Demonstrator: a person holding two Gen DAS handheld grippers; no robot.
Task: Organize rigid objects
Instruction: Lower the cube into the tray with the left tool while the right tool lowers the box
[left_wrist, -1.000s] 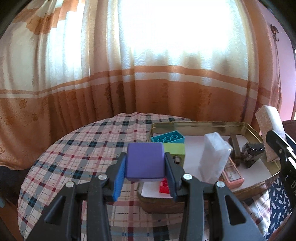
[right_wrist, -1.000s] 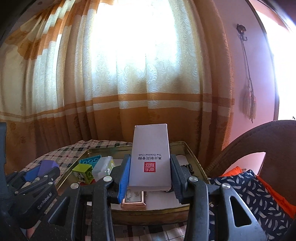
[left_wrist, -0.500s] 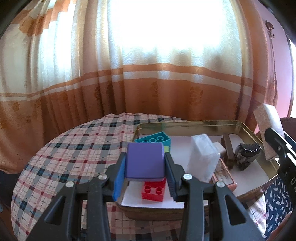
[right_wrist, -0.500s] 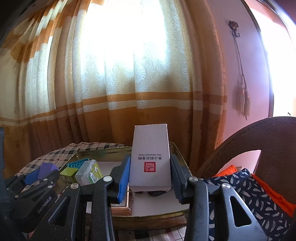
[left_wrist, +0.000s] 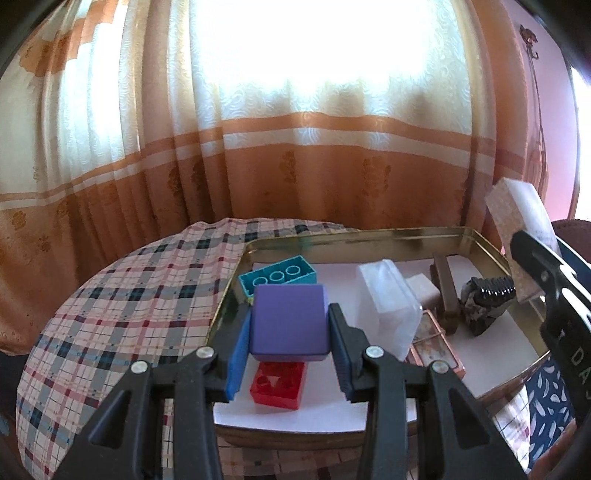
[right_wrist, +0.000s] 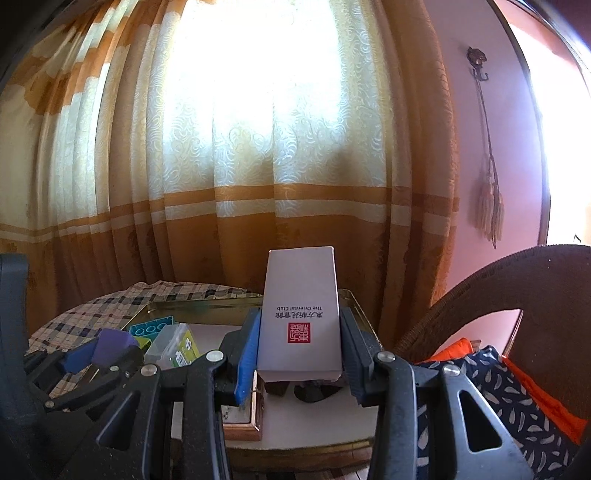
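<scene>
Carrying 2 objects at once, we have the left gripper (left_wrist: 290, 325) clenched on a purple block (left_wrist: 289, 319) and the right gripper (right_wrist: 299, 354) clenched on a white carton (right_wrist: 300, 314), its long axis standing upright and its print upside down.

What the coming move turns on, in our judgement, is what lies beneath the purple block: it hangs over the near left part of the gold tray (left_wrist: 354, 236), with a red brick (left_wrist: 279, 384) directly under it and showing below its lower edge. The teal brick (left_wrist: 277, 277) sits just beyond, toward the far left corner. Setting the block straight down would likely land it on the red brick, so bare white liner to either side looks like the safer spot. Our left hand is the nearer one to that corner; our right hangs over the tray's near right part.

Our left view shows the red brick, a clear plastic case (left_wrist: 388, 310), a brown bar and a dark clip. Our right view hides the red brick behind the left gripper, yet reveals a green label on the clear case (right_wrist: 171, 345) and a wicker chair (right_wrist: 517, 295) beside the table.
</scene>
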